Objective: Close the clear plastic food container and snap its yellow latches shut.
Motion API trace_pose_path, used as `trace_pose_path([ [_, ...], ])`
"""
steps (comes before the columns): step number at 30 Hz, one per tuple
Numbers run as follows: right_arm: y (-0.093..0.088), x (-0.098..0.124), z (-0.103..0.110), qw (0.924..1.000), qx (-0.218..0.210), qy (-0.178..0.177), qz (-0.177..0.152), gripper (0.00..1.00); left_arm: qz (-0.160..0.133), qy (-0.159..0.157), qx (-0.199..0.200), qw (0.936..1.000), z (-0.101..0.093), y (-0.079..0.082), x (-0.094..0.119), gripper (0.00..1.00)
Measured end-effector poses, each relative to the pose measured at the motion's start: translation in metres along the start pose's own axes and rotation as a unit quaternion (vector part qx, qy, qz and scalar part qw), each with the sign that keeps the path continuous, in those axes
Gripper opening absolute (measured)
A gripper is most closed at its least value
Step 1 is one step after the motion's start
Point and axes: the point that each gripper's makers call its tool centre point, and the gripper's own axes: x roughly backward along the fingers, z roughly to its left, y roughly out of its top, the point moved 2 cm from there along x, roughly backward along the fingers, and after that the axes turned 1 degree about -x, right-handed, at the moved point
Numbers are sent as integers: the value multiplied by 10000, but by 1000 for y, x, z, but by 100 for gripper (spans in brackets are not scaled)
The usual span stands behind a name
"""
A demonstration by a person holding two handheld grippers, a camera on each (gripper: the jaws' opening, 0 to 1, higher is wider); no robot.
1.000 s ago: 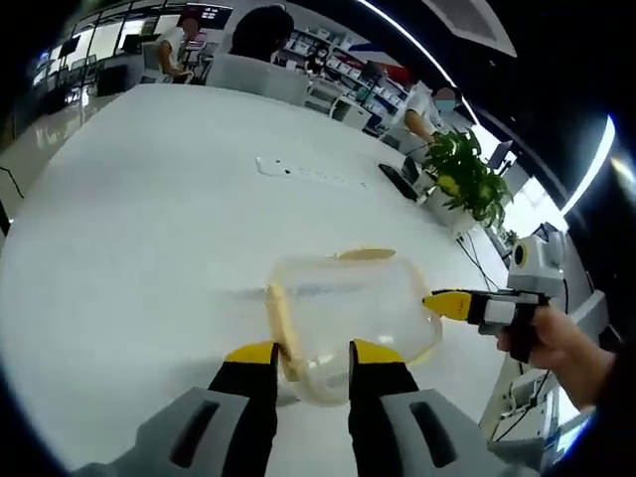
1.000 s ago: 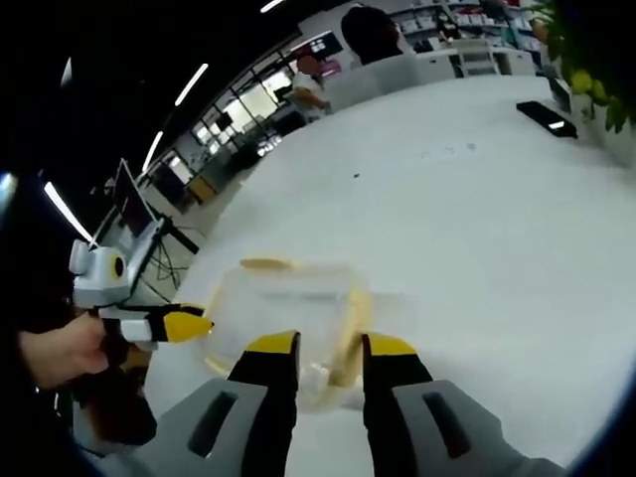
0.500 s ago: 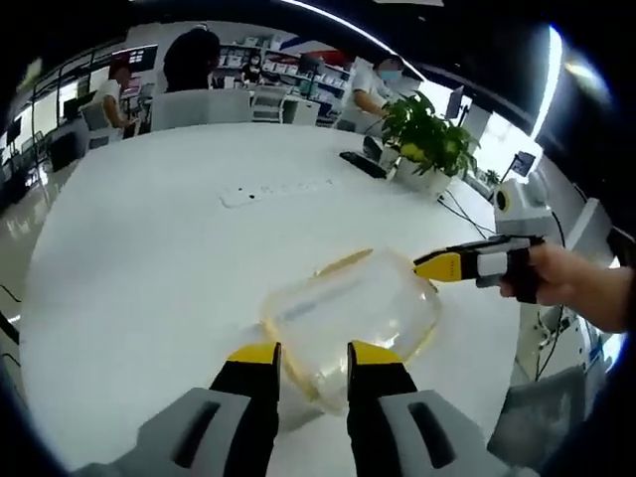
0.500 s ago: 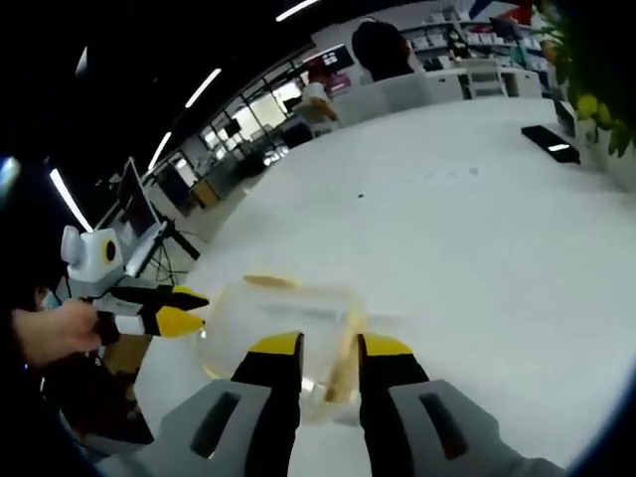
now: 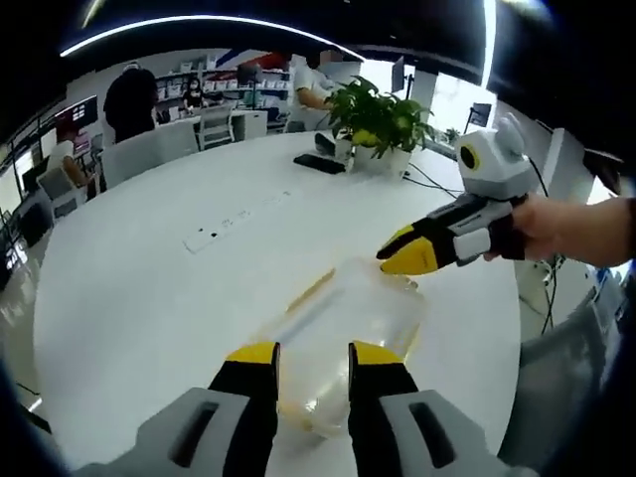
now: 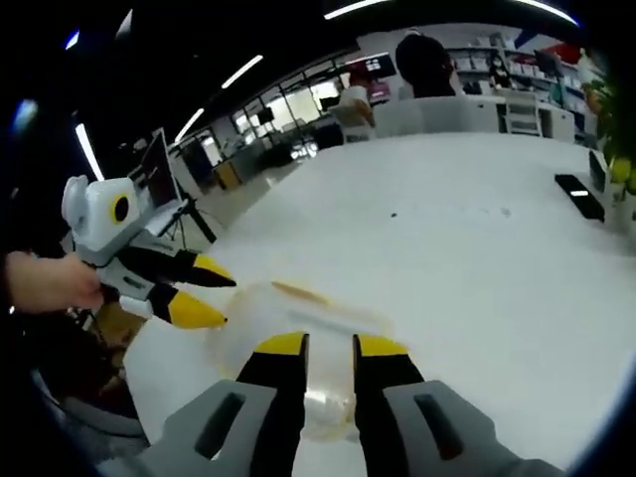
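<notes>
Left gripper [image 5: 313, 353] has its yellow-tipped black jaws a little apart, sitting right at the near end of the clear plastic container [image 5: 343, 333], and I can't tell if they actually touch it. In the right gripper view the right gripper [image 6: 328, 345] looks the same, jaws parted with a narrow gap at the container's [image 6: 298, 343] near edge. It also shows in the left gripper view [image 5: 405, 252], held by a hand [image 5: 556, 224], with its tips at the container's far end, but there I can't tell how its jaws stand.

The container is a see-through rounded rectangle, glossy and kind of blurry, with a yellow latch [image 5: 306, 291] along one long side. It sits on a big smooth white table [image 5: 149, 288], near the edge. The long axis runs away from the left gripper toward the right one.

The room looks like an open office: a leafy potted plant [image 5: 376, 121], a white power strip [image 5: 224, 227], chairs, shelves, ceiling light strips, and people in the back
</notes>
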Motion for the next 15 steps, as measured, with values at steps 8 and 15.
trace_pose_path([
  [8,-8,-7,5,9990,371,153,195,14,181,-282,-825,9960,-17,3,-10,20],
  [15,-8,-10,6,9975,627,223,224,14,205,-398,-1016,9938,-22,6,-16,20],
])
